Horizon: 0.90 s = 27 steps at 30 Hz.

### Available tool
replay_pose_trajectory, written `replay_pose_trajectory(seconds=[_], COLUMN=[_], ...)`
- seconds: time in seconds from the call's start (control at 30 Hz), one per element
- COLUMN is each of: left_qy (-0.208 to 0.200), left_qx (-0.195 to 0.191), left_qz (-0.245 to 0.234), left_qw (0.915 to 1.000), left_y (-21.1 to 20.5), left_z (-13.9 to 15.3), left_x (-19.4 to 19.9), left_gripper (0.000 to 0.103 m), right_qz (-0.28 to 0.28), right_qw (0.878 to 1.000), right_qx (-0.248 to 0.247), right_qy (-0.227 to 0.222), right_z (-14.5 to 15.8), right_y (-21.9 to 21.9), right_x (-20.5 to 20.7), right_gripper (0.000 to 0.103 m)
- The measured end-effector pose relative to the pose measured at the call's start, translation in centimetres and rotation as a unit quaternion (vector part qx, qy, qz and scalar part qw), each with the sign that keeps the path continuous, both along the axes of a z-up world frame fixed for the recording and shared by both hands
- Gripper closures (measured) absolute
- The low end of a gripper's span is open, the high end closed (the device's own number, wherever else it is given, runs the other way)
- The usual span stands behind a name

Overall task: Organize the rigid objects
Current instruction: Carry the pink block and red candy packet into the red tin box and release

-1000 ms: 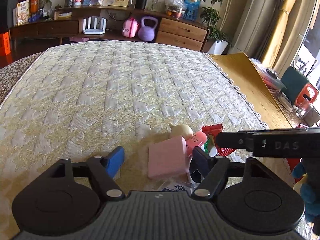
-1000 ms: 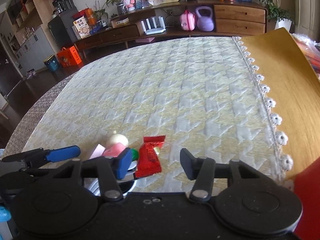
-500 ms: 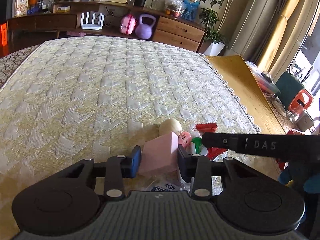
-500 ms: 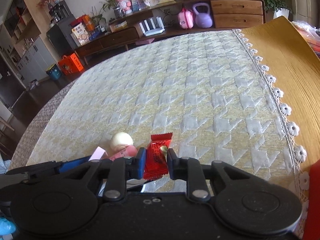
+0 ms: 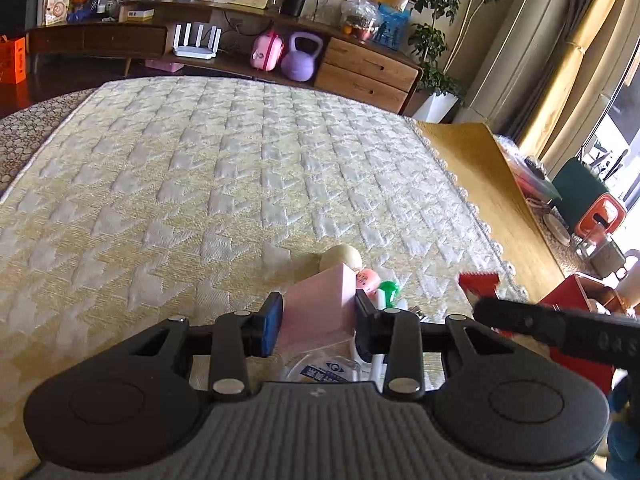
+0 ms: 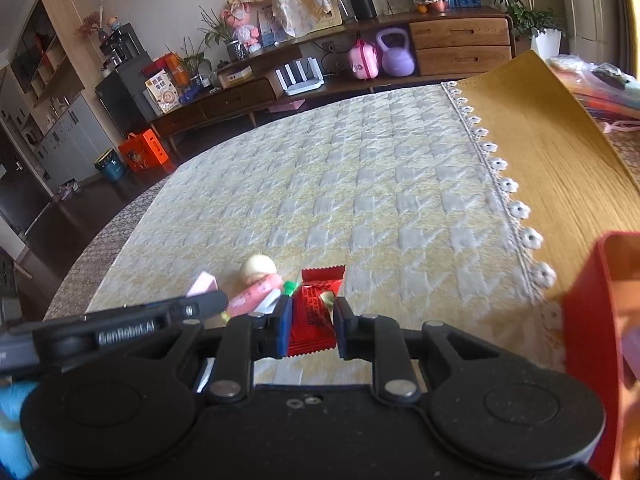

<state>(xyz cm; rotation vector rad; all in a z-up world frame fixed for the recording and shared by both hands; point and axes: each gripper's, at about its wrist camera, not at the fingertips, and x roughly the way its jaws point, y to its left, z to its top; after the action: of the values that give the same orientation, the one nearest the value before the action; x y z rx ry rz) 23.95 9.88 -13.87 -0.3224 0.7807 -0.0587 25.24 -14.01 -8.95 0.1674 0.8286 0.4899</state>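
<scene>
Through my left wrist view, my left gripper [image 5: 316, 322] pinches the pink block [image 5: 320, 312] by its two flat sides, above the small pile on the quilted cloth [image 5: 240, 184]; I should lift it straight, without tilting. Through my right wrist view, my right gripper [image 6: 310, 320] clamps the red packet [image 6: 314, 312]; the red bin [image 6: 600, 340] stands near, likely where it goes.

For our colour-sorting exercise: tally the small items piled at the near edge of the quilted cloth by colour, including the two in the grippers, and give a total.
Pink: 2, the block in the left gripper and the tube
Red: 1, the snack packet in the right gripper
Cream: 1, the ball
Green: 1, a small piece, kind unclear
Total: 5
</scene>
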Motion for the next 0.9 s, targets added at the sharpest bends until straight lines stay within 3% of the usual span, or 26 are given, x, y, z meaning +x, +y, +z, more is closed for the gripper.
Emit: replay_pose_trajectory(seconds=[0.53, 0.9], left_qy=[-0.029, -0.045], left_qx=[0.006, 0.0], left_qz=[-0.034, -0.069], left_qw=[0.999, 0.9966], left_y=[-3.4, -7.9], left_z=[5.7, 8.8], left_x=[-4.5, -6.2], left_gripper=[0.067, 0.067], right_qz=[-0.047, -0.089], right_qw=[0.998, 0.994], right_qx=[0.006, 0.003], right_qy=[-0.028, -0.057], right_z=[4.2, 6.1], right_y=[-4.2, -10.1], right_x=[-5.7, -9.1], right_gripper=[0.082, 0.082])
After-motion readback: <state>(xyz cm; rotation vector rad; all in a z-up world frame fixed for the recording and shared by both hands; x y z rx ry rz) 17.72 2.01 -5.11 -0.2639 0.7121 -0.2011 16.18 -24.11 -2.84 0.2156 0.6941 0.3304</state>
